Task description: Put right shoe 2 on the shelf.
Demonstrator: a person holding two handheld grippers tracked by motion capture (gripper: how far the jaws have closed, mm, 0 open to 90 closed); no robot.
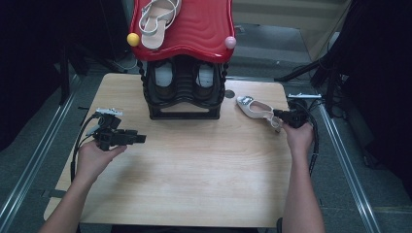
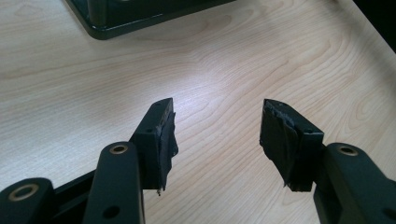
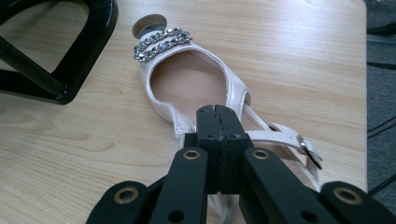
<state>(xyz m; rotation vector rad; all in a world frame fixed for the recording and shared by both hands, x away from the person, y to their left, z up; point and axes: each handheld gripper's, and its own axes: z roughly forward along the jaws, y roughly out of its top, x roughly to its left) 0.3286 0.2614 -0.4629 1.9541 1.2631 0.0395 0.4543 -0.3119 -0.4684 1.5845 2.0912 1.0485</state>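
1. High view: white shoe [image 1: 256,108] flat on table [image 1: 194,184], right of black rack [image 1: 183,92]; mate up on red top [image 1: 199,29].
2. R gripper [image 3: 217,119] pinched shut on shoe's rear strap, prob for lifting.
3. L gripper [image 2: 217,135] spread wide, empty, parked over bare wood.

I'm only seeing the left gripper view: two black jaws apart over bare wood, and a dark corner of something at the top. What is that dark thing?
Observer: It's the base of a black shoe rack with a red wavy top; a white sandal lies on that top.
Operator: Anything inside the rack?
Observer: Yes, a pair of shoes sits on its lower shelf.
Operator: And the other hand?
Observer: The right gripper has its jaws together at the heel end of a second white sandal, which lies on the table right of the rack.
Operator: Is that sandal plain?
Observer: No, it has a sparkly band across the toe.
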